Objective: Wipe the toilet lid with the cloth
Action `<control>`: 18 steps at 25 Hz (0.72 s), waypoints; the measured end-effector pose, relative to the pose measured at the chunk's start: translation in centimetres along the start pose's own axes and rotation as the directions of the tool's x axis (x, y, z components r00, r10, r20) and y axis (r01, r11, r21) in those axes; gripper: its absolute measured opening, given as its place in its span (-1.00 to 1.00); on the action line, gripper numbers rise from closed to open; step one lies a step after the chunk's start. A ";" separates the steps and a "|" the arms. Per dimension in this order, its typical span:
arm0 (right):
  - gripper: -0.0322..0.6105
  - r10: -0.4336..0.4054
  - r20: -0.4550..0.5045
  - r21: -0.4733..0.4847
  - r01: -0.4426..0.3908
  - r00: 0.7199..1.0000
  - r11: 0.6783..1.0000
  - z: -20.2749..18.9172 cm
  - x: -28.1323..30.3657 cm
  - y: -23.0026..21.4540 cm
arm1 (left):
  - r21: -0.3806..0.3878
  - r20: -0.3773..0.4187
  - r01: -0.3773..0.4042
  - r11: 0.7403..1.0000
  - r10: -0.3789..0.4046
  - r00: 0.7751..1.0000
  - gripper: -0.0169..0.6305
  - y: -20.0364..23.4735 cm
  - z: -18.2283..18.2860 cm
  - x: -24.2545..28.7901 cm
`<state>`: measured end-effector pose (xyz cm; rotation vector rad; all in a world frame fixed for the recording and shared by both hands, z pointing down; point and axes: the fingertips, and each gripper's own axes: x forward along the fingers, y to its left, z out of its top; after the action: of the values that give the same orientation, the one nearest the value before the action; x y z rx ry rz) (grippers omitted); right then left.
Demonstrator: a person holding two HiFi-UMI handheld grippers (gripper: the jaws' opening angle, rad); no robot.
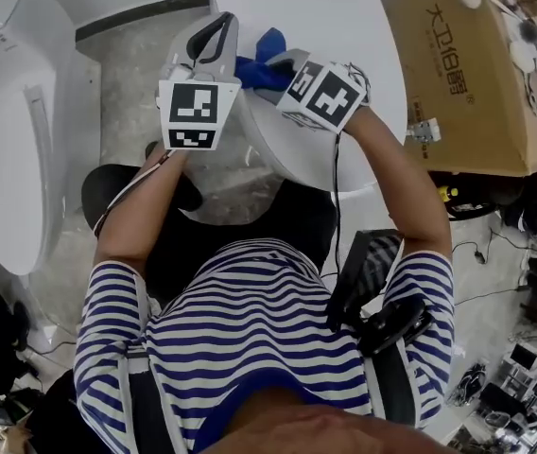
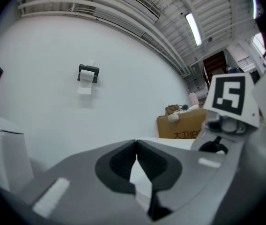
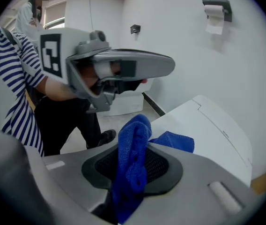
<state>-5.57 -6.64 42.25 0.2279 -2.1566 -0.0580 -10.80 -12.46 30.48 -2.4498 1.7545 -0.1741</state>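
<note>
cloth [image 3: 132, 159]: bright blue, nubbly terry weave, bunched into one thick fold with a flap poking out sideways. It sits over the near end of the toilet lid [image 1: 344, 26].
right gripper [image 3: 135, 143]: my fingers [image 3: 163, 165] are clamped tight on the cloth, with the fold squashed between the dark mesh pads, above the lid's near edge.
left gripper [image 2: 136, 142]: fingers [image 2: 121, 163] pressed together at the tips with nothing in them. It's just beside the right one, over the lid's left edge.
toilet lid: white, glossy, lying flat.
hard to see: from the head view the marker cubes cover most of the cloth, so only a blue scrap shows. In the right gripper view its lower end runs out of frame. Honestly can't tell if it's touching the lid.
around: cardboard box [image 1: 467, 74] right of the lid, second toilet [image 1: 13, 159] well off to its left.
</note>
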 end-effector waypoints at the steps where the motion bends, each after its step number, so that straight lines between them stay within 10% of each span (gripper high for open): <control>1: -0.53 0.003 -0.002 -0.006 -0.003 1.000 1.000 -0.7 -0.5 1.1 | 0.003 0.002 0.003 1.000 -0.003 1.000 -0.94 -0.3 0.1 -0.1; 18: -0.53 0.048 0.004 -0.001 -0.048 0.999 0.999 -7.5 -6.0 13.0 | 0.012 0.018 0.027 1.000 -0.027 0.999 -0.94 -2.9 0.9 0.4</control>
<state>2.11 7.61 43.22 0.1756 -2.1649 -0.0325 -7.81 -11.86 30.08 -2.4603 1.7088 -0.1640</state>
